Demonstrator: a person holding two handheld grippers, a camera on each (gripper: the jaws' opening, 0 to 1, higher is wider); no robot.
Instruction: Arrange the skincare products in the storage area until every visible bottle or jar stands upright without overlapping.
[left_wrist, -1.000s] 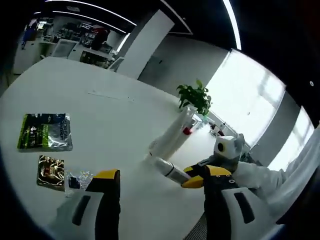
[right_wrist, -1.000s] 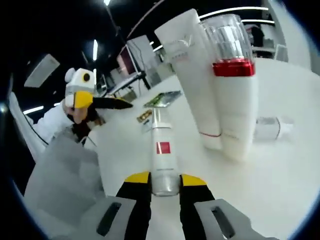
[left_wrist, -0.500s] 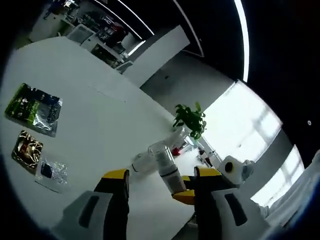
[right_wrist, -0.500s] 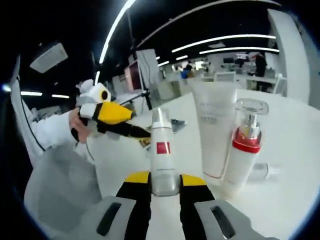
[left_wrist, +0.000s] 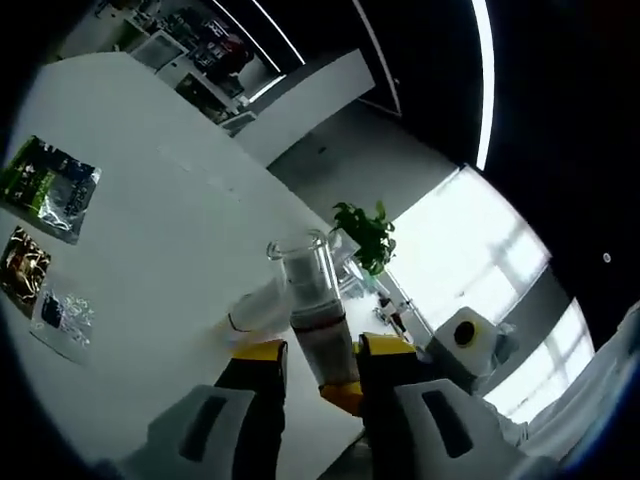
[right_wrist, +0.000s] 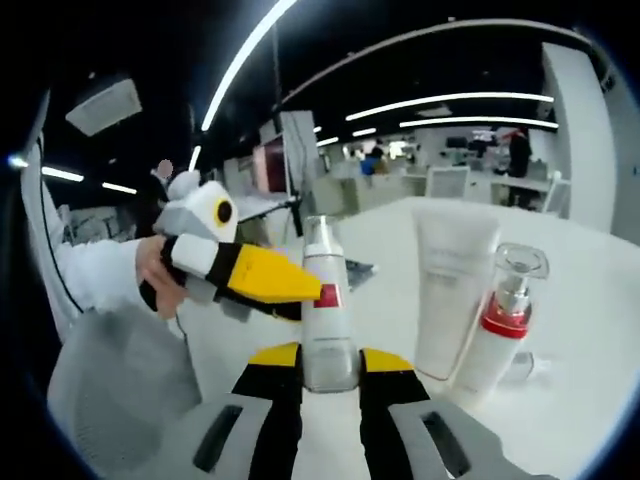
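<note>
A white bottle with a red label stands upright in my right gripper, which is shut on its base. My left gripper reaches in from the left at the level of the label. In the left gripper view the same bottle, with its clear cap, sits between the jaws of my left gripper, which press close to its sides. The right gripper shows just below it. A white tube and a red-collared pump bottle stand upright side by side on the white table.
A small clear item lies on the table behind the pump bottle. Three flat packets lie at the table's left. A potted plant stands at the far edge. A person's hand holds the left gripper.
My left gripper has moved in around the held bottle and its jaws have narrowed onto it. The right gripper keeps the bottle upright; the tube and pump bottle stay standing.
</note>
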